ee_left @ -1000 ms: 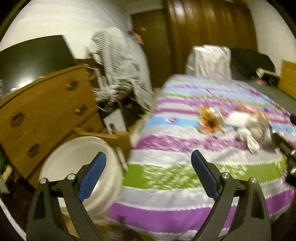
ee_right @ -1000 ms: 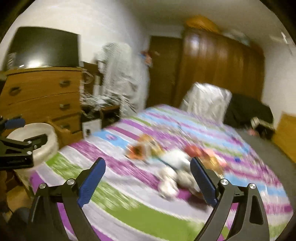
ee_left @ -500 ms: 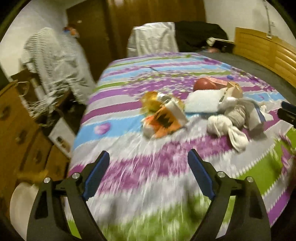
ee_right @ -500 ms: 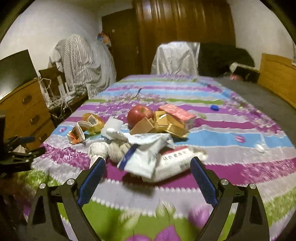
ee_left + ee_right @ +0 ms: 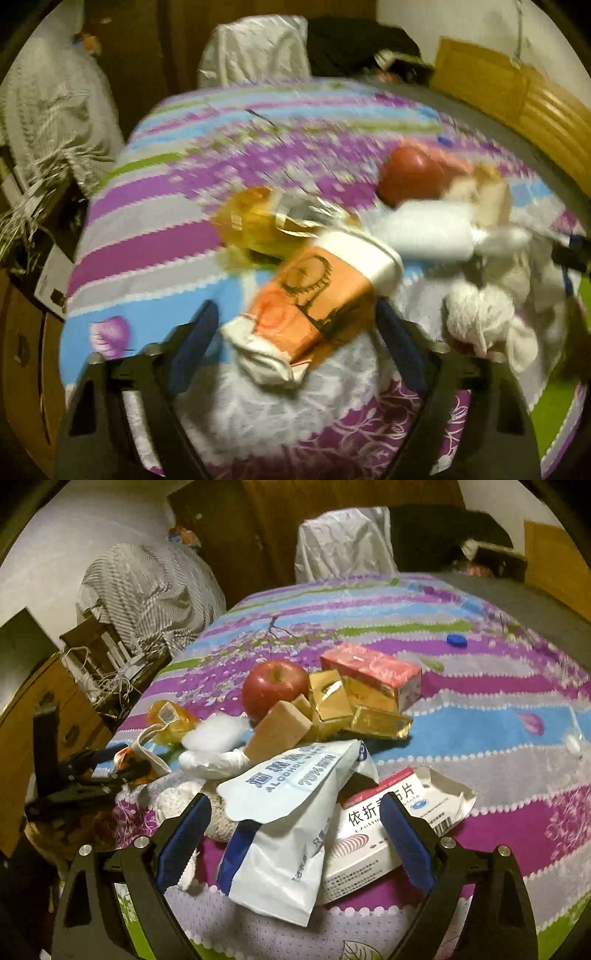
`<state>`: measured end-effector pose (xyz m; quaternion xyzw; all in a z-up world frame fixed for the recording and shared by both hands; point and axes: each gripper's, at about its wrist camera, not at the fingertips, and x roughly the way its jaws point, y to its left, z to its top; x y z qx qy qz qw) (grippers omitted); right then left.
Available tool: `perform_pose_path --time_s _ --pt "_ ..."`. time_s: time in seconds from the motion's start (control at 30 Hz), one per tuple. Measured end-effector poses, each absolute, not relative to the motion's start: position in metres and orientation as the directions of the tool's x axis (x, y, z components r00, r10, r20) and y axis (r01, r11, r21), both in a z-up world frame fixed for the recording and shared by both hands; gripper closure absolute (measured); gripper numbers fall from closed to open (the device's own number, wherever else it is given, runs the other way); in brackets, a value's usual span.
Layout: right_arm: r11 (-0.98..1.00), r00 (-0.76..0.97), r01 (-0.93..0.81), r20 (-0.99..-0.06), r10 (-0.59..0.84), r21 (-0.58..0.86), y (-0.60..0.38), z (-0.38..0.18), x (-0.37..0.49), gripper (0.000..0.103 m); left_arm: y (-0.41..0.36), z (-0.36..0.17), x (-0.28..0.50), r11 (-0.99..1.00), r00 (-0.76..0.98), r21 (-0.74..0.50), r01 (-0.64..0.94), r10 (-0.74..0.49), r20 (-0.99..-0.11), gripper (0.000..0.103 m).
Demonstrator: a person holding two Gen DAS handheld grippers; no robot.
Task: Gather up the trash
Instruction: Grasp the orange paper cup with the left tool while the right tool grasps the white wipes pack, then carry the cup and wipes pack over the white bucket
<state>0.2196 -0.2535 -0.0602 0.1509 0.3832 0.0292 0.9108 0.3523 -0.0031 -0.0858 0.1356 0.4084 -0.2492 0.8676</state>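
Observation:
A pile of trash lies on the striped bedspread (image 5: 480, 716). My left gripper (image 5: 295, 332) is open around a crushed orange paper cup (image 5: 314, 299), which lies between its fingers. A yellow wrapper (image 5: 255, 218) lies just beyond the cup. My right gripper (image 5: 295, 823) is open around a white alcohol-wipes pouch (image 5: 291, 830), with a white medicine box (image 5: 388, 819) beside it. A red apple (image 5: 275, 686), gold wrappers (image 5: 328, 701), a pink box (image 5: 373, 672) and white crumpled tissues (image 5: 218, 734) lie behind. The left gripper also shows in the right wrist view (image 5: 110, 764).
A wooden dresser (image 5: 48, 701) stands left of the bed. A chair draped with striped cloth (image 5: 147, 590) and tangled cables (image 5: 107, 679) sit beyond it. A wooden headboard (image 5: 524, 107) is at the right. A blue cap (image 5: 456, 639) lies further up the bedspread.
Both grippers have moved forward and down onto the pile. The left gripper swung from the white bucket to the orange cup; the right now straddles the wipes pouch.

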Motion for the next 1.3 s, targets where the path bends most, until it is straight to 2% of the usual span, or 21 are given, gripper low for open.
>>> perform_pose_path --time_s 0.07,0.1,0.4,0.57,0.63,0.7,0.73,0.77,0.9,0.93,0.97,1.0,1.07,1.13,1.2,1.3 --pt "0.94 0.697 0.063 -0.689 0.199 0.335 -0.256 -0.064 0.222 0.043 -0.008 -0.091 0.347 0.834 0.531 0.051 0.55 -0.301 -0.792 0.062" --pt "0.932 0.694 0.057 -0.685 0.221 0.358 -0.257 -0.065 0.221 0.047 -0.008 -0.087 0.34 0.831 0.534 0.042 0.555 -0.316 -0.784 0.062" --pt "0.913 0.754 -0.034 -0.589 0.291 0.408 -0.261 -0.04 0.181 0.053 0.042 -0.045 0.254 0.885 0.592 -0.1 0.455 -0.384 -0.709 0.062" --pt "0.91 0.766 -0.106 -0.55 0.332 0.401 -0.256 -0.019 0.151 0.065 0.07 -0.035 0.195 0.905 0.611 -0.161 0.393 -0.388 -0.69 0.062" --pt "0.914 0.766 -0.12 -0.55 0.333 0.387 -0.252 -0.015 0.136 0.066 0.075 -0.037 0.178 0.912 0.613 -0.178 0.371 -0.384 -0.69 0.062" --pt "0.924 0.773 -0.072 -0.565 0.29 0.375 -0.252 -0.014 0.127 0.057 0.077 -0.041 0.169 0.927 0.632 -0.155 0.341 -0.348 -0.692 0.061" --pt "0.927 0.776 -0.053 -0.569 0.272 0.371 -0.253 -0.014 0.128 0.031 0.077 -0.044 0.168 0.937 0.64 -0.141 0.321 -0.324 -0.696 0.061" --pt "0.932 0.78 -0.027 -0.575 0.246 0.362 -0.251 -0.015 0.131 0.014 0.078 -0.048 0.17 0.942 0.639 -0.146 0.302 -0.313 -0.703 0.061" --pt "0.967 0.774 0.035 -0.618 0.134 0.253 -0.23 -0.026 0.162 0.014 0.08 -0.07 0.186 0.958 0.616 -0.179 0.222 -0.28 -0.736 0.061" --pt "0.976 0.762 0.07 -0.643 0.082 0.208 -0.228 -0.033 0.172 0.016 0.08 -0.075 0.186 0.959 0.608 -0.185 0.213 -0.279 -0.743 0.061" --pt "0.978 0.746 0.084 -0.663 0.066 0.192 -0.229 -0.04 0.18 0.043 0.08 -0.079 0.187 0.959 0.6 -0.196 0.202 -0.28 -0.749 0.061" --pt "0.971 0.714 0.08 -0.693 0.101 0.223 -0.231 -0.05 0.188 0.058 0.081 -0.083 0.187 0.96 0.598 -0.201 0.194 -0.278 -0.752 0.061" --pt "0.95 0.722 0.074 -0.674 0.159 0.303 -0.241 -0.051 0.186 0.059 0.082 -0.086 0.184 0.961 0.605 -0.197 0.192 -0.274 -0.747 0.061" --pt "0.958 0.765 0.031 -0.624 0.161 0.286 -0.242 -0.033 0.165 0.059 0.084 -0.086 0.182 0.962 0.613 -0.192 0.194 -0.271 -0.742 0.061" --pt "0.945 0.781 -0.033 -0.582 0.227 0.325 -0.242 -0.018 0.146 0.059 0.086 -0.086 0.18 0.962 0.614 -0.196 0.191 -0.273 -0.74 0.061" --pt "0.896 0.728 -0.232 -0.543 0.418 0.379 -0.232 0.001 0.106 0.058 0.087 -0.086 0.177 0.961 0.62 -0.2 0.191 -0.276 -0.735 0.06"
